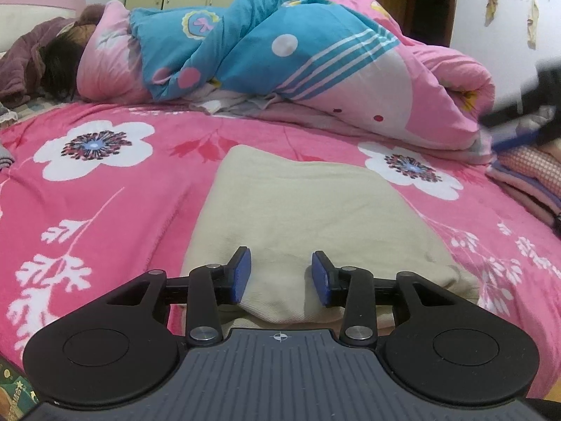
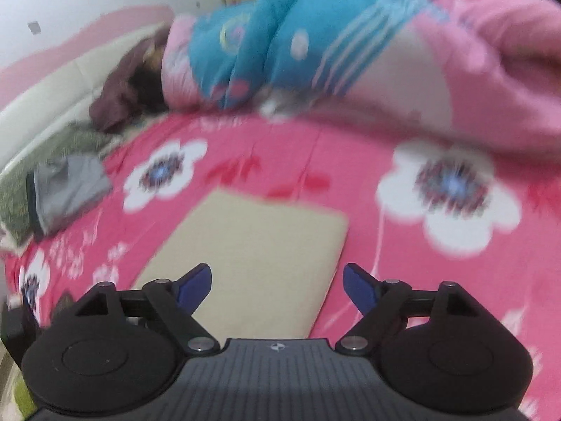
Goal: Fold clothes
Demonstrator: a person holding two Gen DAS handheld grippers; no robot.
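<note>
Cloth, a folded cream knit piece, lies flat on the pink flowered bed cover. Left tool hangs over the cloth's near edge, released. Right tool hangs above the cloth, released too.

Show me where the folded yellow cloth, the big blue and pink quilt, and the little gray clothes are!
folded cream cloth (image 1: pixel 301 210): left wrist view, its flat top.
blue and pink quilt (image 1: pixel 245 45): left wrist view, blue part.
gray garment (image 2: pixel 70 186): right wrist view, its middle.
</note>
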